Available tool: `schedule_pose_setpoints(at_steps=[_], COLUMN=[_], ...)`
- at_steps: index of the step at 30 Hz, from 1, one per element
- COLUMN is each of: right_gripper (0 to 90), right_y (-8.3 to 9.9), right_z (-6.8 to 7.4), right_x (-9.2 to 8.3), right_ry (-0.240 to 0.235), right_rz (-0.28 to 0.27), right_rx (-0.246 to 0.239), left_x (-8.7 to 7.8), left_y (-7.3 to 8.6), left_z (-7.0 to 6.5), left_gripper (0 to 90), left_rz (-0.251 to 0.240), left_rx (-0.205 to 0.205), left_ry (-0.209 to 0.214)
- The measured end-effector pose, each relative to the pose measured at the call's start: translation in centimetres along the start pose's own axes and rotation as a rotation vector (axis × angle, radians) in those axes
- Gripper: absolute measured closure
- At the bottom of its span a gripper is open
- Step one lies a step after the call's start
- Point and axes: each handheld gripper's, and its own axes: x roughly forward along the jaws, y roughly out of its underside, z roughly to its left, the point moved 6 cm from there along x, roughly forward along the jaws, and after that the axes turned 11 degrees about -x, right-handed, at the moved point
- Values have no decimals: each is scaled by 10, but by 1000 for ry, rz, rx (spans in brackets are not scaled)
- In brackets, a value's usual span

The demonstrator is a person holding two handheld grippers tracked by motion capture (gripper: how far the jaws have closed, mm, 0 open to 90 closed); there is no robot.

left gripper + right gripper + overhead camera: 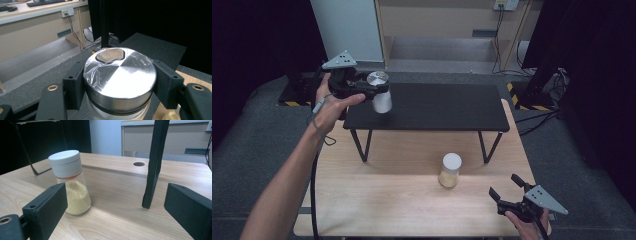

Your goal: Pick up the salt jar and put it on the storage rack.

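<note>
White-capped jar [450, 170] w/ yellow grains, wooden table [377, 200], black shelf [437, 107]

A lab or office: black curtains [592, 60], wall sockets [67, 11], trailing cables [502, 40], grey carpet [257, 130].

No words, numbers or brand names can be read anywhere. The silver lid [120, 75] of the jar carries no letters, and the white cap [65, 162] of the little bottle is plain too. Yellow and black warning stripes [514, 95] mark the floor edge at about 2 o'clock from the black shelf [437, 107], but they carry no writing.
</note>
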Motion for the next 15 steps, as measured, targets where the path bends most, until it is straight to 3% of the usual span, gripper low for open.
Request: schedule_pose_setpoints(at_steps=[15], right_gripper=[49], right_y=[0], right_z=[0], right_x=[0], right_ry=[-4], right_rz=[0], right_rx=[1], left_x=[21], left_y=[17], left_z=[8], left_gripper=[337], left_rz=[53], left_rx=[-4], left_ry=[-36])
